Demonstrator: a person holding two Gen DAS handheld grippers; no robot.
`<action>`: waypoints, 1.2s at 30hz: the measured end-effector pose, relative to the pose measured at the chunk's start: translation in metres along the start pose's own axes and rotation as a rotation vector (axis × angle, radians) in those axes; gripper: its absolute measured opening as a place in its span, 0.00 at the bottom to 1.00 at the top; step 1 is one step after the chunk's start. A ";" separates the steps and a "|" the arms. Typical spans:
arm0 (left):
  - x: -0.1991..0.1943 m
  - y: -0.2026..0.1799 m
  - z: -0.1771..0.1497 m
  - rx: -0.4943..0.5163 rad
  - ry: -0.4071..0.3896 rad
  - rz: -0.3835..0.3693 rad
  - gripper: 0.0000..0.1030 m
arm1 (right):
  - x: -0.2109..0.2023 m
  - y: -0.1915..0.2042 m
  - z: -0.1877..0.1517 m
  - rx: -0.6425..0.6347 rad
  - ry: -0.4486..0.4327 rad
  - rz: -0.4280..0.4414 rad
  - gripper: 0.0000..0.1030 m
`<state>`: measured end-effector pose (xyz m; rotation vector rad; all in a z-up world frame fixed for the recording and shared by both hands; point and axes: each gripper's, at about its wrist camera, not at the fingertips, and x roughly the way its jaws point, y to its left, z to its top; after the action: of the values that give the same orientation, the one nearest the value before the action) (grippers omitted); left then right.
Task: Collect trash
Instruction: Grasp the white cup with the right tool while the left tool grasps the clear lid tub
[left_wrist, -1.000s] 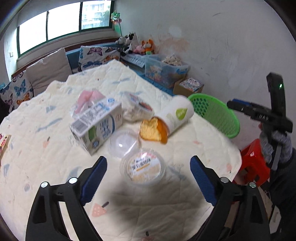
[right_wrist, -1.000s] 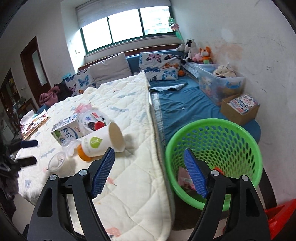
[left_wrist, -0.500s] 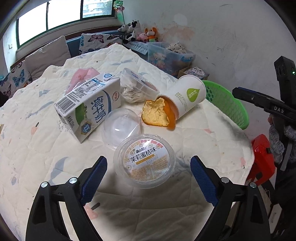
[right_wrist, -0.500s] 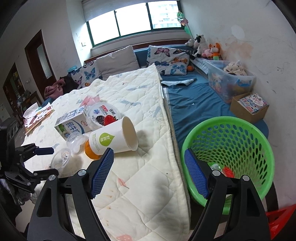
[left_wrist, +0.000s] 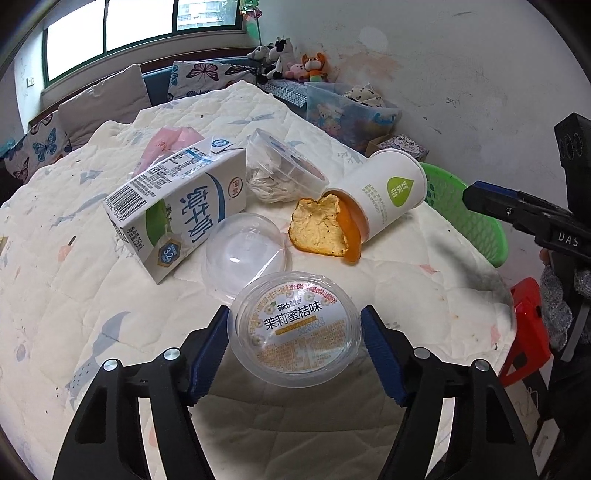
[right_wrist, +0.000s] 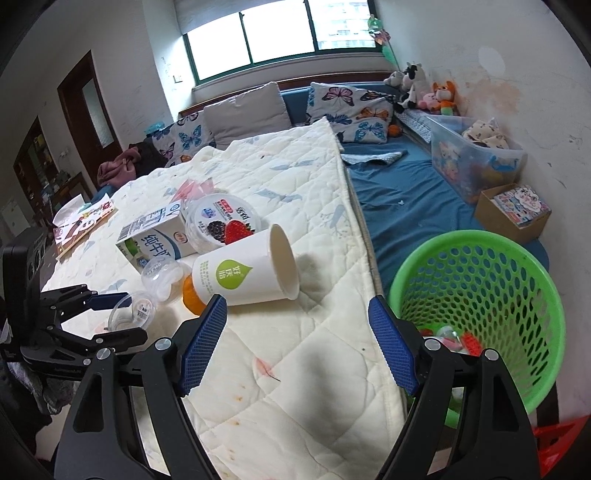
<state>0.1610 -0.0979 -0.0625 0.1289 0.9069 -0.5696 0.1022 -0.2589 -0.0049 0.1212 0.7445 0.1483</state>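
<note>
Trash lies on a quilted white cover (left_wrist: 74, 295): a clear plastic jelly cup (left_wrist: 293, 328) with a printed lid, a clear dome lid (left_wrist: 245, 251), a milk carton (left_wrist: 177, 206), an orange peel (left_wrist: 325, 229), a tipped white paper cup (left_wrist: 384, 192) and a yogurt tub (right_wrist: 221, 221). My left gripper (left_wrist: 293, 350) has its blue pads at both sides of the jelly cup, touching or nearly touching it. My right gripper (right_wrist: 297, 343) is open and empty above the cover's edge, next to the green basket (right_wrist: 480, 295). The paper cup (right_wrist: 247, 273) lies just beyond it.
The green basket (left_wrist: 465, 214) holds some trash and stands on the floor by a red stool (left_wrist: 528, 317). A blue mattress (right_wrist: 406, 192), a clear toy bin (right_wrist: 476, 155), a cardboard box (right_wrist: 513, 210) and cushions lie beyond.
My left gripper has moved forward and narrowed around the jelly cup. My right gripper has shifted left and closer to the paper cup, staying open.
</note>
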 end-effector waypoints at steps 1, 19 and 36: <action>0.000 0.000 -0.001 0.002 -0.001 0.001 0.66 | 0.002 0.002 0.000 -0.003 0.003 0.001 0.77; -0.039 0.017 -0.006 -0.034 -0.076 -0.006 0.65 | 0.044 0.062 0.001 -0.157 0.020 -0.085 0.84; -0.050 0.037 -0.014 -0.085 -0.096 -0.015 0.65 | 0.074 0.073 0.002 -0.175 0.034 -0.197 0.86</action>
<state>0.1461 -0.0408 -0.0370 0.0179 0.8377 -0.5462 0.1503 -0.1742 -0.0407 -0.1212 0.7695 0.0276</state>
